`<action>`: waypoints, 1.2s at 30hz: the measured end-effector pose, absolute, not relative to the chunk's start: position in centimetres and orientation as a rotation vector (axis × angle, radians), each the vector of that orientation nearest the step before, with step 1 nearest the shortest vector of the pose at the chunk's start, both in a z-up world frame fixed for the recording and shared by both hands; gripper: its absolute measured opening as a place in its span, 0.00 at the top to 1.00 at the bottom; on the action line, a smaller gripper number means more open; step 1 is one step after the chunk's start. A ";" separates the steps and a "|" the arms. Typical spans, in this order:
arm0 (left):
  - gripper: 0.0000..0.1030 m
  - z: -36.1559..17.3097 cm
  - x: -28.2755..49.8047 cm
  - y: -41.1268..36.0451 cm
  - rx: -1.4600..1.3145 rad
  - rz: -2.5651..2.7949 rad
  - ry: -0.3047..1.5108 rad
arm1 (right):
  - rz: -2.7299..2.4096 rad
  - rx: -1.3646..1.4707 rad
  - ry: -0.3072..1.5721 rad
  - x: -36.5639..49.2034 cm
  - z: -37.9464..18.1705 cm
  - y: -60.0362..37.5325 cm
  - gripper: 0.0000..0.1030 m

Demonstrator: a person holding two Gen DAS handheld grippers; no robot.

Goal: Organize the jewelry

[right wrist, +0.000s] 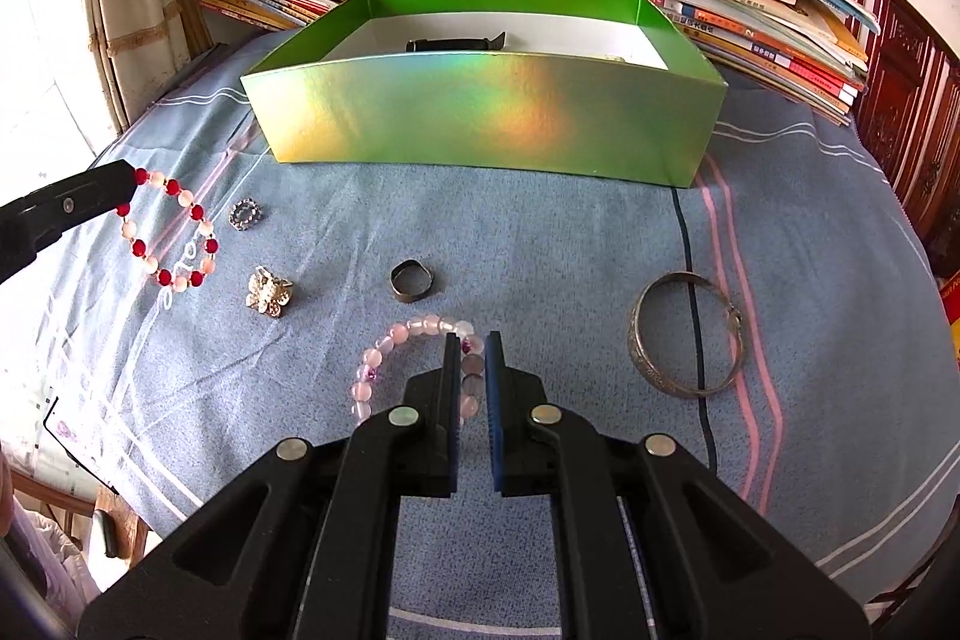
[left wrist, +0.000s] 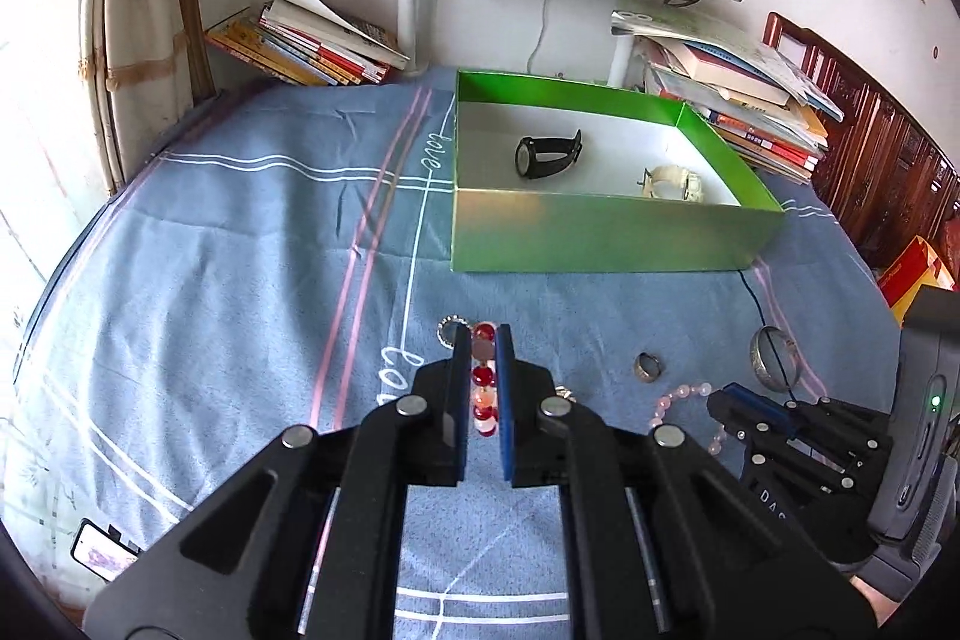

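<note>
- We are squeezing the red and white bead bracelet (left wrist: 483, 381) with our left gripper (left wrist: 482, 340), low in the middle of the left view.
- We are pinching the pink bead bracelet (right wrist: 384, 347) with our right gripper (right wrist: 468, 347), low in the middle of the right view.
- We are seeing the green box (right wrist: 480, 112) in the upper middle, holding a black watch (left wrist: 547, 154) and a white watch (left wrist: 671, 183).
- We are seeing a ring (right wrist: 411, 280) and a silver bangle (right wrist: 684, 334) lying on the blue cloth (right wrist: 540, 232).

Blue striped cloth (right wrist: 540, 232) carries green box (right wrist: 480, 112), rings, bangle (right wrist: 684, 334), perhaps a brooch (right wrist: 269, 293).
</note>
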State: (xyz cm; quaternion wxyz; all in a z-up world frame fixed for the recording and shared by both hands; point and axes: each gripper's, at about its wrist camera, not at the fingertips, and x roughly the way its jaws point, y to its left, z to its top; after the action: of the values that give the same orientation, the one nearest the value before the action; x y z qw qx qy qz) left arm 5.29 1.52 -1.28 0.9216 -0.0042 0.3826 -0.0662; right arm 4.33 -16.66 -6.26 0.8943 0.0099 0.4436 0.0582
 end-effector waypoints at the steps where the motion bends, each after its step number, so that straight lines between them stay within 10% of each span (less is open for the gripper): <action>1: 0.92 -1.4 5.4 1.5 -0.008 -0.135 0.787 | 0.121 0.021 0.919 4.3 -6.2 -16.7 0.92; 36: 0.92 -3.4 6.0 1.7 0.015 -0.088 0.817 | 0.113 -0.005 0.816 4.2 -2.3 -16.8 0.92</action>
State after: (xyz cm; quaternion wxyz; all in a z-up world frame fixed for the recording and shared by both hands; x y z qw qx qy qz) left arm 5.95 1.71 -3.36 0.9168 0.0074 0.3969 -0.0427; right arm 4.25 -16.75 -2.26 0.9164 -0.0026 0.3964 0.0549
